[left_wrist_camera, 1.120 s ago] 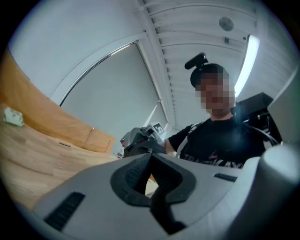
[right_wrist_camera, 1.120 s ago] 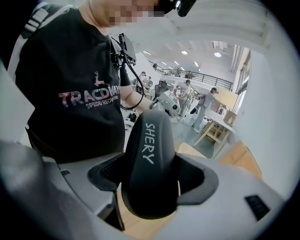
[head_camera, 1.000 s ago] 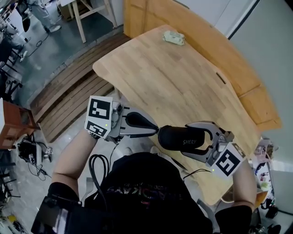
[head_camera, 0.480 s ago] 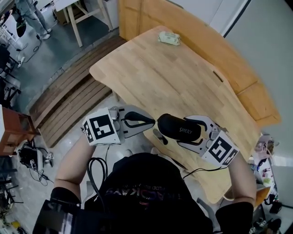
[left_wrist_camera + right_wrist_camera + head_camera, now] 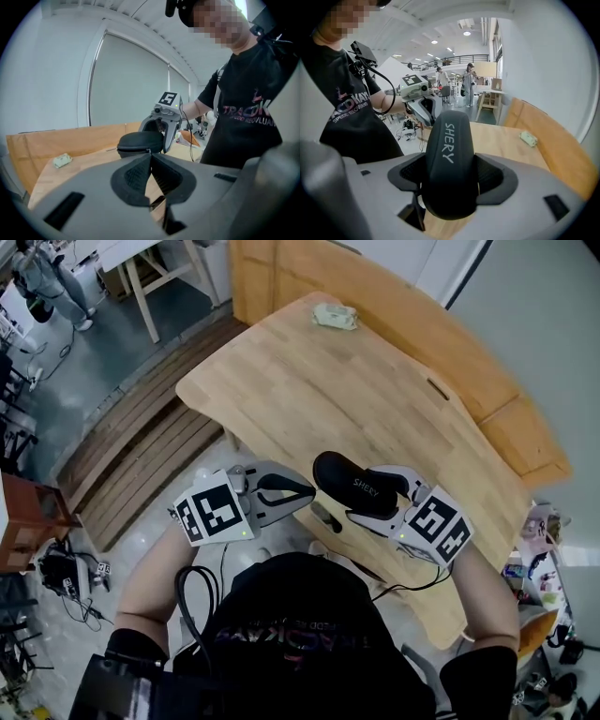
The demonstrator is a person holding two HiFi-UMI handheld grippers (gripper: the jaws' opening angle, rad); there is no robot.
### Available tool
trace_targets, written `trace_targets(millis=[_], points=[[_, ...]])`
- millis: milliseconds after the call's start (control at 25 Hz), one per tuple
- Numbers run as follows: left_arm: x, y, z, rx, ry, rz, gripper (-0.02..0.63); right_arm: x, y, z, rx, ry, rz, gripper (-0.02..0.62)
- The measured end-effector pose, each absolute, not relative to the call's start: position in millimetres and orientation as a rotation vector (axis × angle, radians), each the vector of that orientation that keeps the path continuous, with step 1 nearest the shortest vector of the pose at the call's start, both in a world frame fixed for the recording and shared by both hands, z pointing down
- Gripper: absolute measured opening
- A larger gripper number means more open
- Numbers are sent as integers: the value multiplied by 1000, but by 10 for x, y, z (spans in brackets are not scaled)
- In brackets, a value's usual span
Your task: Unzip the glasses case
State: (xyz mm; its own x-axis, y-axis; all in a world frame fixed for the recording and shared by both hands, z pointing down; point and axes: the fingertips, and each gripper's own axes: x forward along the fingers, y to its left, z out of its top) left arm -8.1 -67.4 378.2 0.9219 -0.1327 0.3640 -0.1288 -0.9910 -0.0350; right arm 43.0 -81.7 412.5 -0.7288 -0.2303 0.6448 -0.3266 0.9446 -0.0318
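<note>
A black glasses case (image 5: 354,486) with white lettering is held in the air over the near edge of the wooden table (image 5: 375,399). My right gripper (image 5: 375,496) is shut on it, one pad on each long side. In the right gripper view the case (image 5: 447,159) sticks out forward between the jaws. My left gripper (image 5: 307,491) is shut, with nothing visible between its jaws, and its tip sits just below the case's left end. The left gripper view shows the case (image 5: 139,142) a little ahead of the closed jaws (image 5: 150,172), with no contact visible.
A small pale green object (image 5: 335,316) lies at the table's far end. A dark slot (image 5: 437,388) is cut near the table's right edge, with a wooden bench (image 5: 487,381) beyond it. Slatted decking (image 5: 141,437) lies left of the table. People stand far off (image 5: 467,84).
Both grippers have rolled and shifted. The case has moved up the picture over the table edge and tilted. The left gripper's marker cube has turned to face the camera.
</note>
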Motion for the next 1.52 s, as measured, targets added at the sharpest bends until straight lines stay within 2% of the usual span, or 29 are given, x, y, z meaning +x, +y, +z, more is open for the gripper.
trace_targets(millis=[800,1160,1520], points=[[6,-462,4056,-3087,193,-678,14,71,-852,4258,407,-2349,297,333],[-73,-490,4147,-3103,258,-734,15,-108,-917,4312,376,-2318,238,333],[-238,-527,4074,-3115,342,-656,15,-87,-911,4283,347,-2355,280,334]])
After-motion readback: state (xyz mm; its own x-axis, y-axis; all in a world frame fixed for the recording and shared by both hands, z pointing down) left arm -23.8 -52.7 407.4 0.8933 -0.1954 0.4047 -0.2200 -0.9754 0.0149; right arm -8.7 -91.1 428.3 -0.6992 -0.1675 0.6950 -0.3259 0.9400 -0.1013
